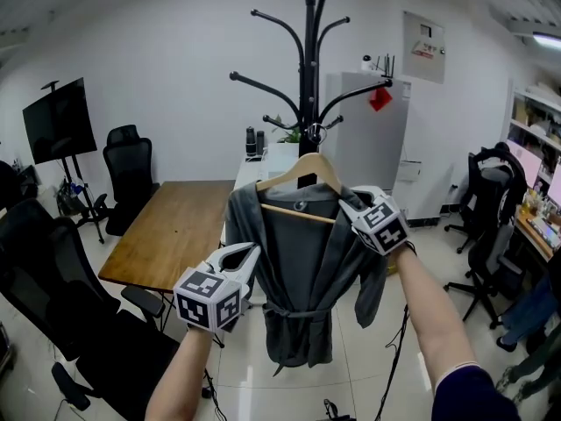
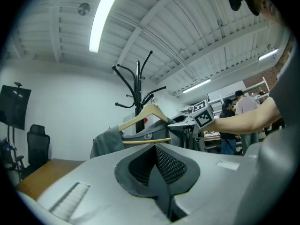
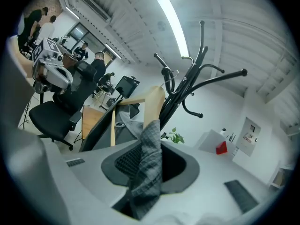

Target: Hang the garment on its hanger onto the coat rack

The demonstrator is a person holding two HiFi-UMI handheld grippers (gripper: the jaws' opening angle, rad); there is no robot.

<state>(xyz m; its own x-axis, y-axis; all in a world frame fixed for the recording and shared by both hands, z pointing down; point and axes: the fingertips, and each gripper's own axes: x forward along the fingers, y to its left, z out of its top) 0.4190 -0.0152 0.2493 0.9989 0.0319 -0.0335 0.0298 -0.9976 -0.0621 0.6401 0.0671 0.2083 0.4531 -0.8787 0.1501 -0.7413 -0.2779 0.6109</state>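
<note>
Two bare arms reach out, and each hand holds a tool with a marker cube on it. Past them stands a long brown wooden table [image 1: 171, 231], the biggest thing here, with black chairs [image 1: 53, 279] along its left side and a dark screen [image 1: 58, 119] on a stand by the wall.

Next comes the tall black coat rack [image 1: 308, 68], at the far end of the table, with curved arms sticking out all around its pole.

A grey robe [image 1: 294, 279] hangs in the air just in front of the rack. It is on a wooden hanger [image 1: 302, 167], and its belt is tied at the waist. The hanger's metal hook is up close to the pole, near a low arm of the rack. The hook is small and far off, so I can't tell if it is over that arm.

The right tool [image 1: 351, 204] is closed on the robe's shoulder at the right end of the hanger. Grey cloth is pinched between its jaws [image 3: 149, 130].

The left tool [image 1: 248, 254] is lower, beside the robe's left side and apart from it. Its jaws are together with nothing between them [image 2: 157, 149].
</note>
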